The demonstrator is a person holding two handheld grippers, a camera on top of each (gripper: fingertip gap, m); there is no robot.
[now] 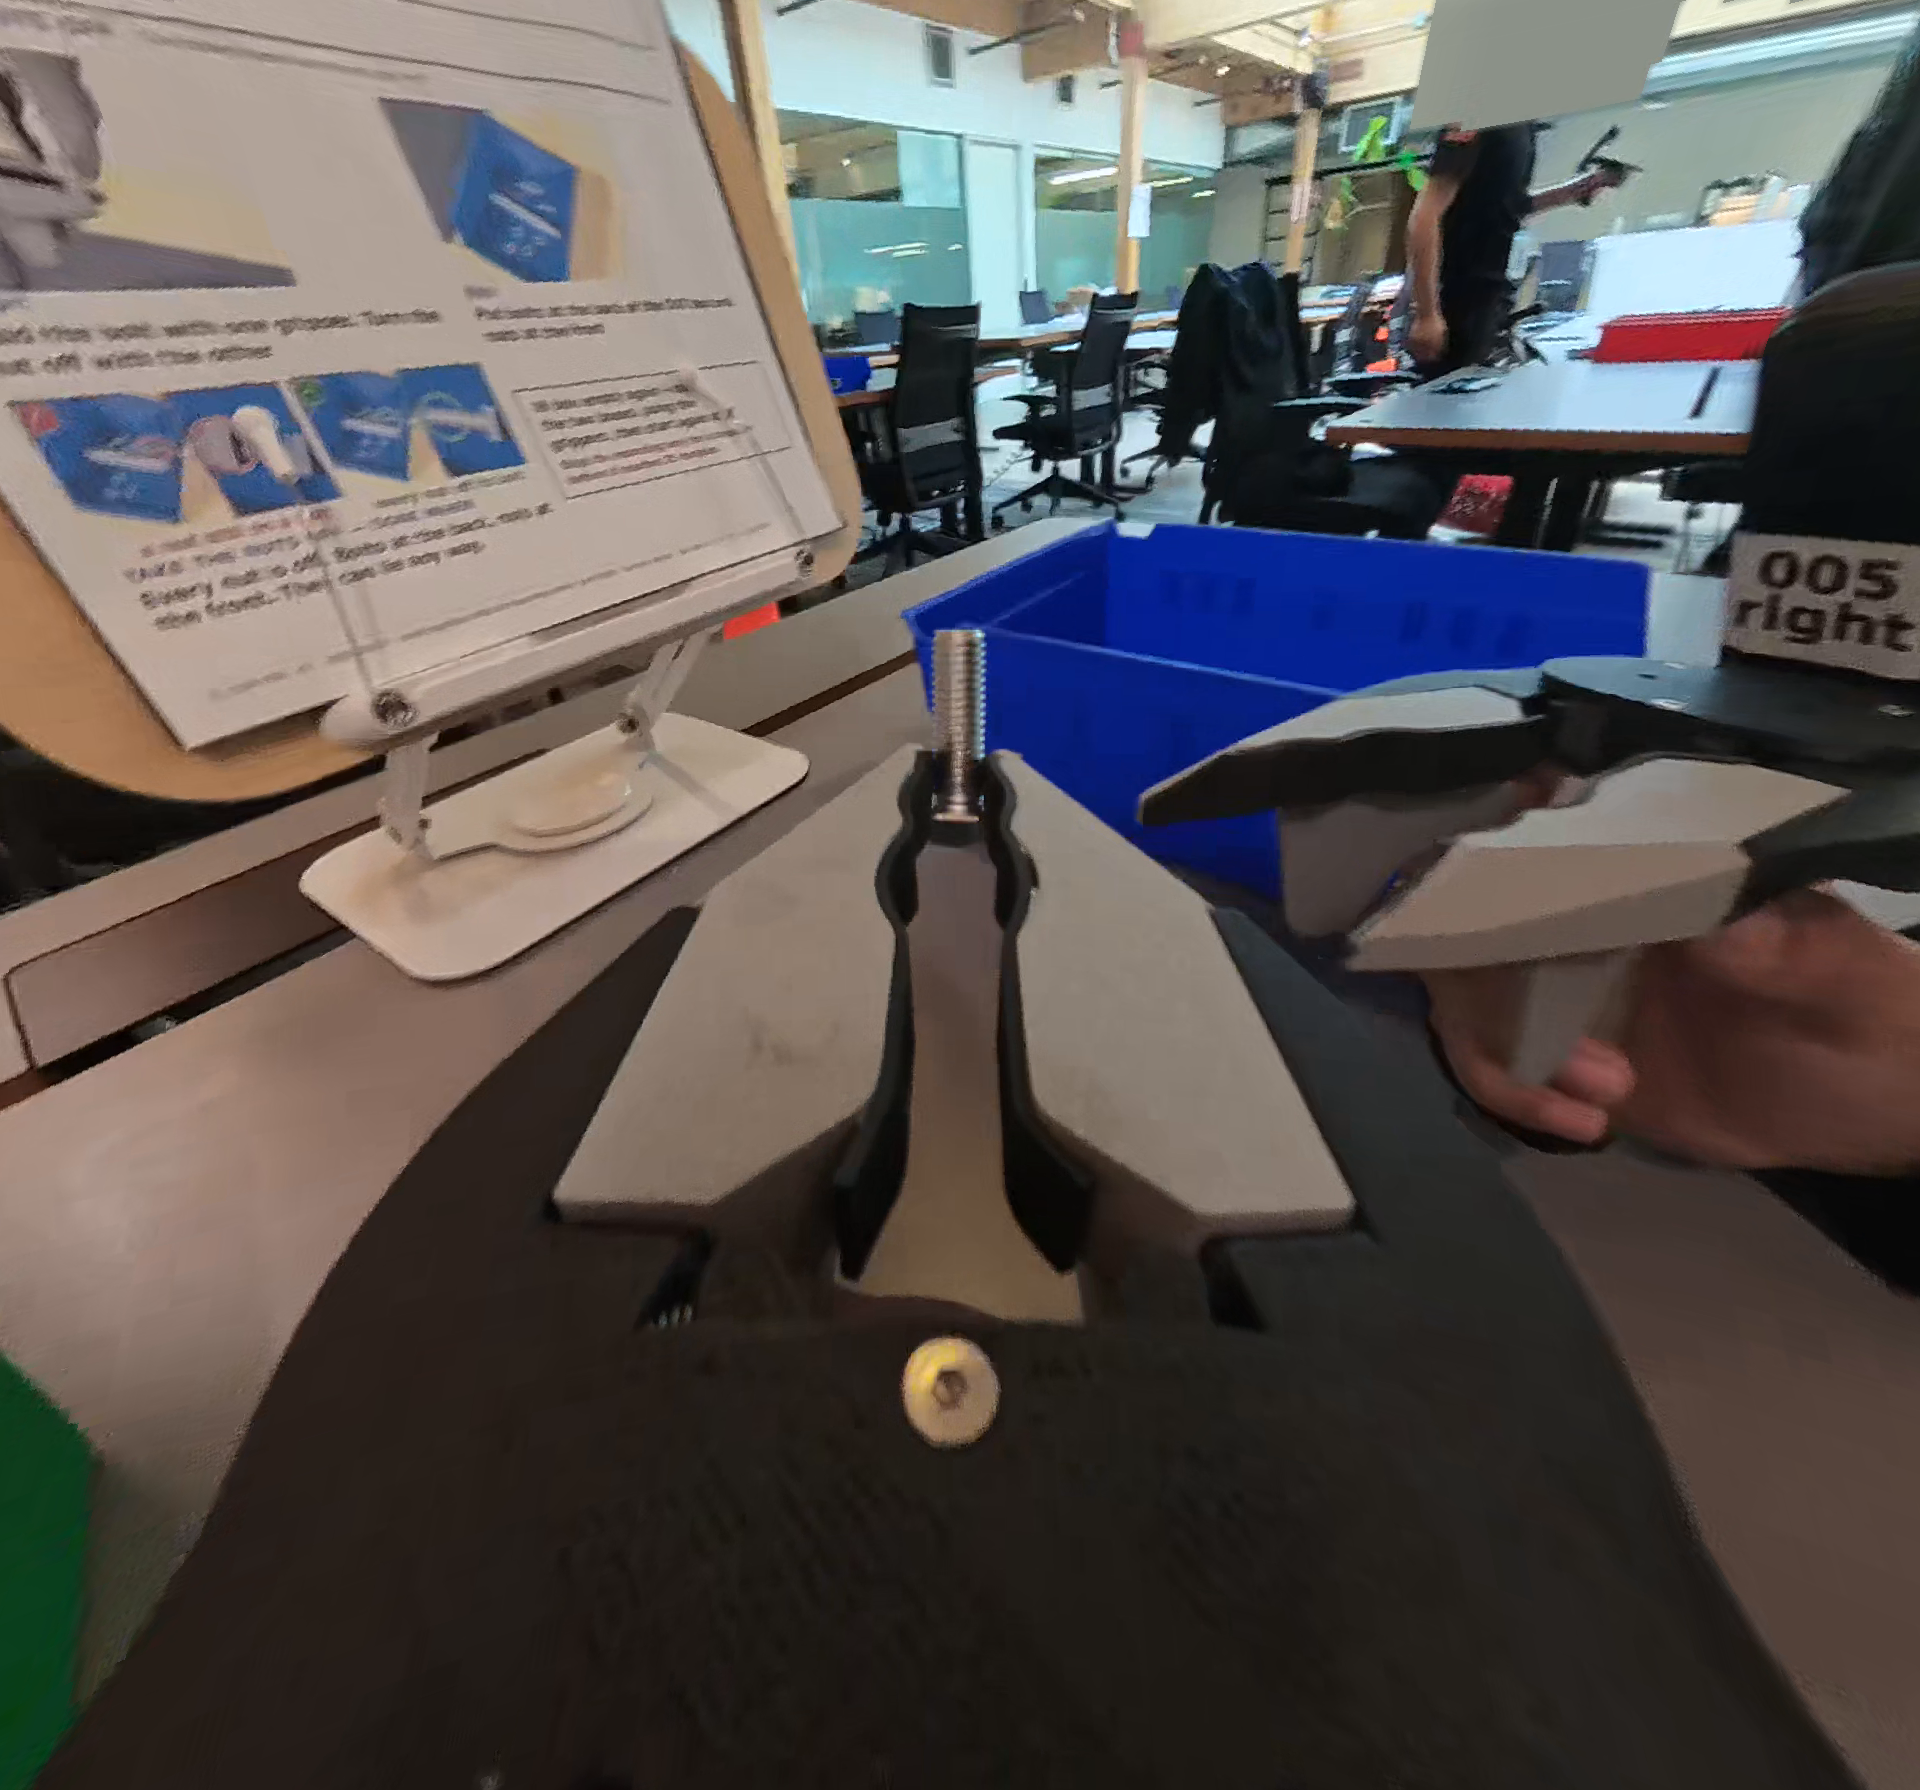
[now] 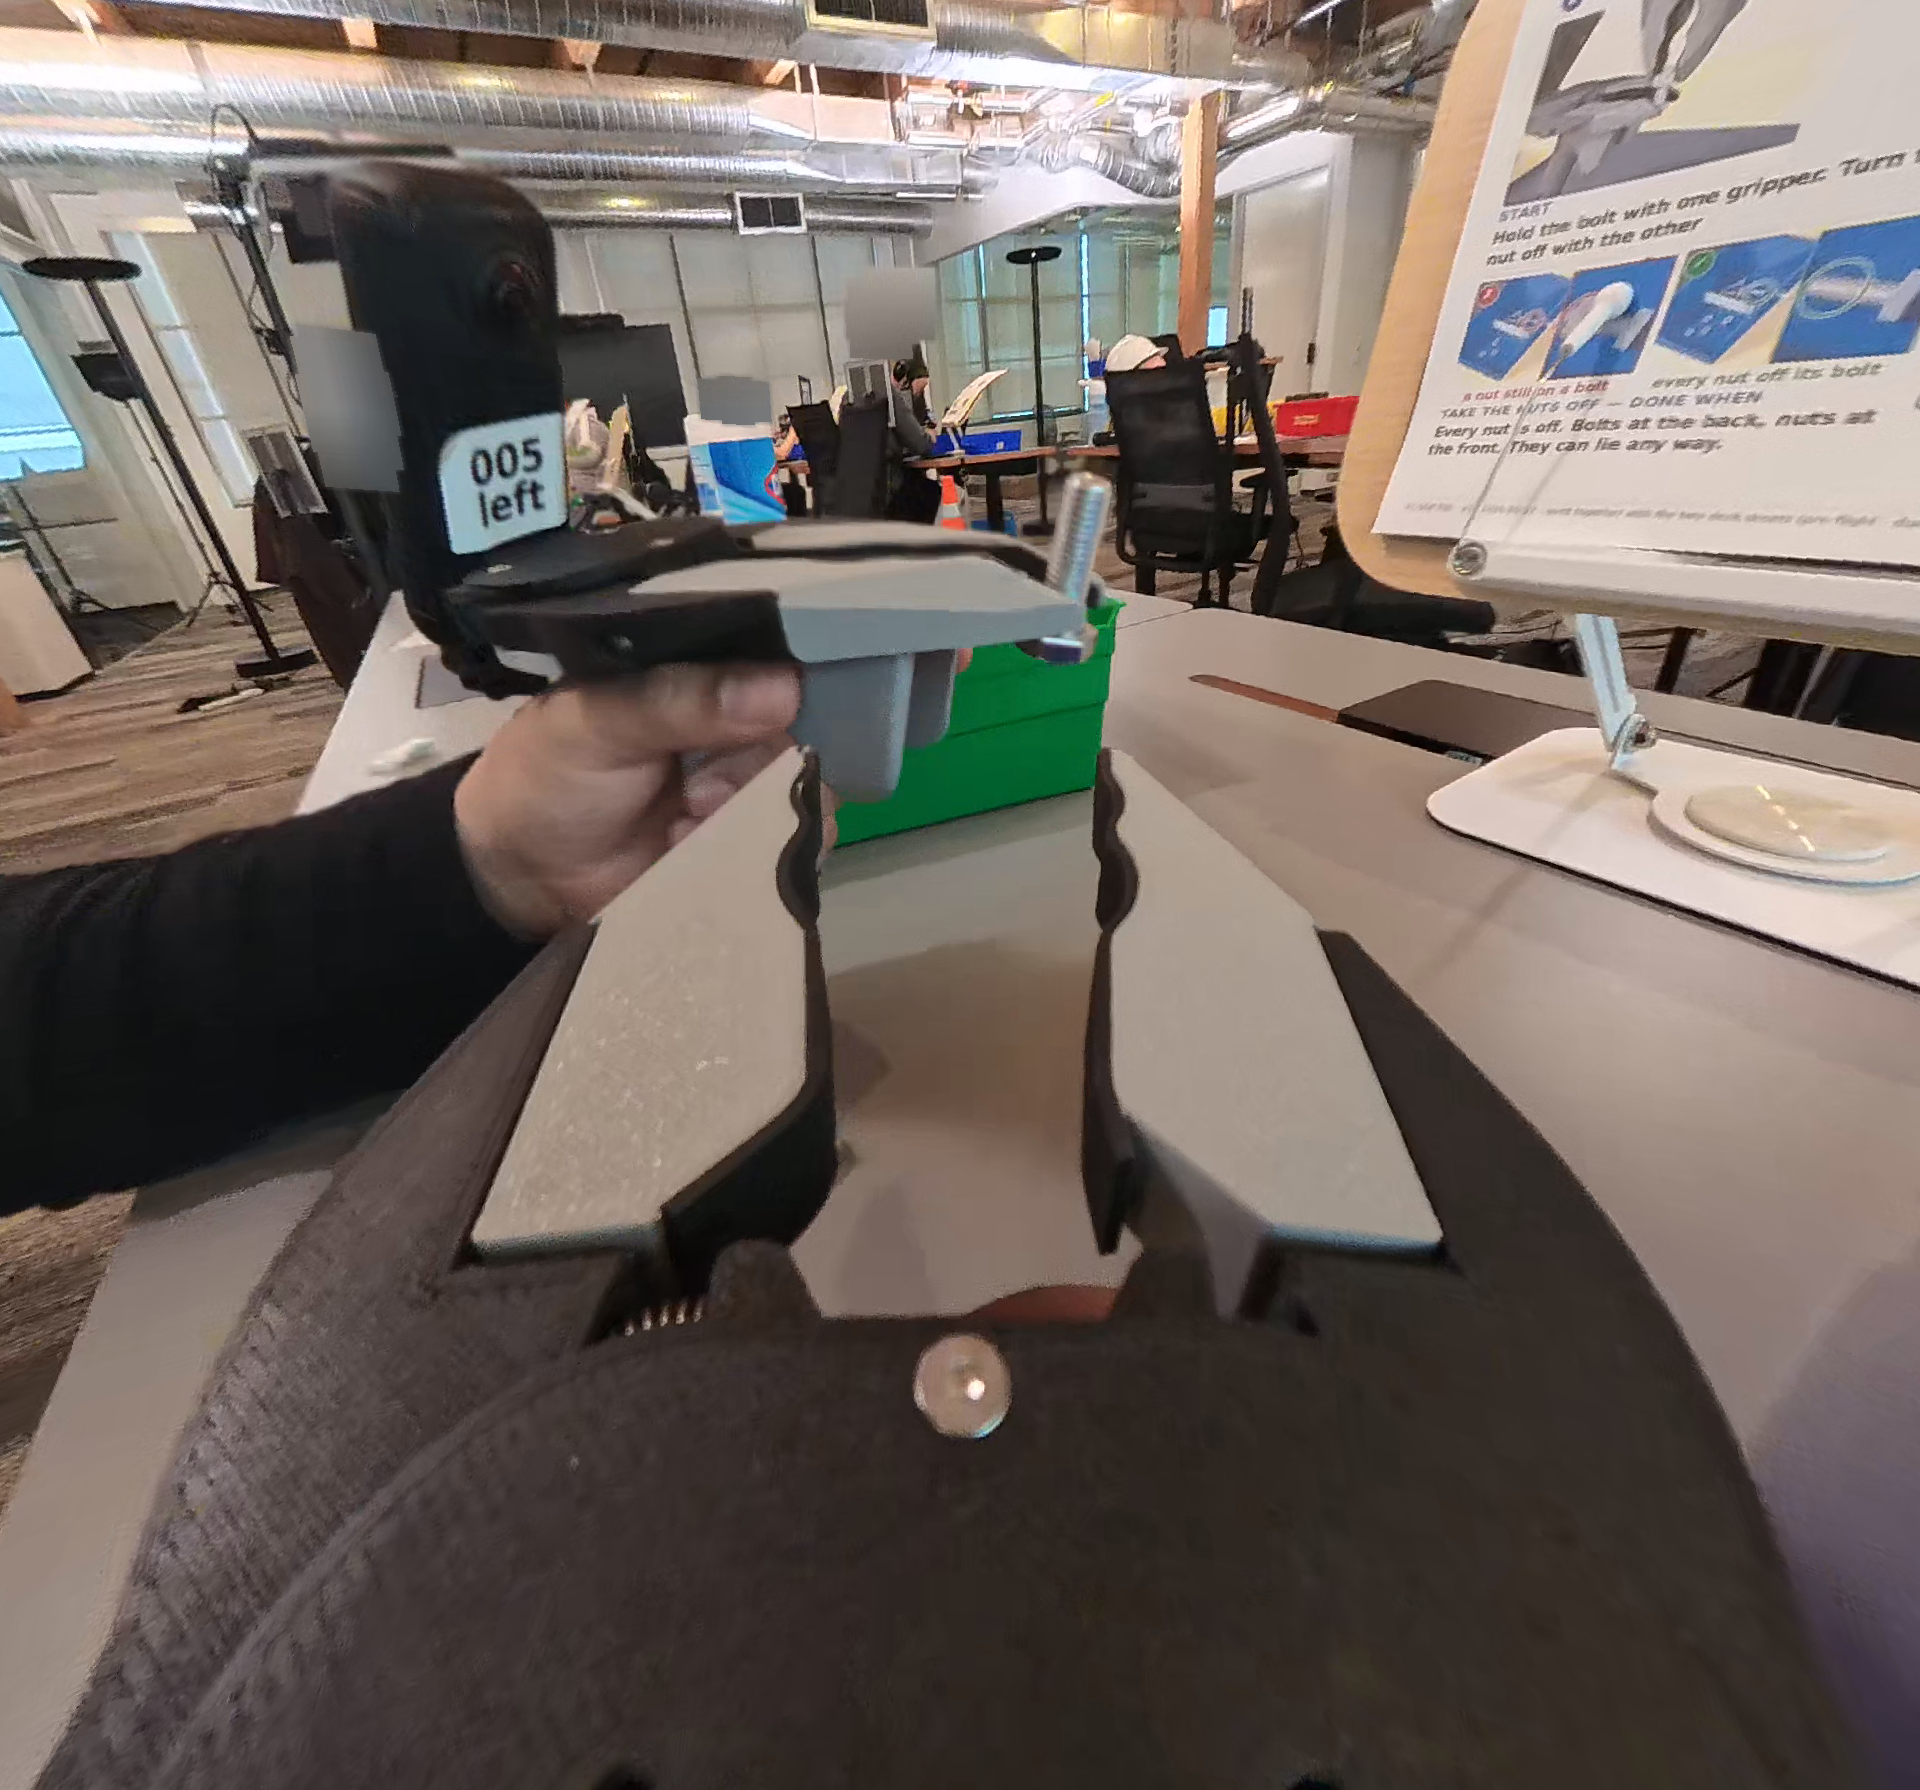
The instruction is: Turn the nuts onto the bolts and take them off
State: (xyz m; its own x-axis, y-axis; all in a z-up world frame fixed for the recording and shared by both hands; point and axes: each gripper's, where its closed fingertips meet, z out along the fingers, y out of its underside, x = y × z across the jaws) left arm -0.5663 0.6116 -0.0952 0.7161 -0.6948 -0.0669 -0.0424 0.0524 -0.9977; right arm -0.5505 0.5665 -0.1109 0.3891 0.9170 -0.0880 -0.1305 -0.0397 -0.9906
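left gripper [image 1: 956, 795] fingers are pinching a bolt [image 1: 958, 701] at its head end, threads sticking up past the tips, no nut on it. right gripper [image 2: 956, 805] fingers are standing wide w/ nothing btwn them, just right of the bolt. blue bin [image 1: 1299, 639] is sitting beyond the tips on the tabletop [image 1: 208, 1169].

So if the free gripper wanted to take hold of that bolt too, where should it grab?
Probably the bare threaded shank of the bolt. The left gripper is shut on the head end, so only the threads stick out past its fingertips, with no nut on them. The right gripper is open and sits off to one side, so coming in sideways across the shank looks simplest.
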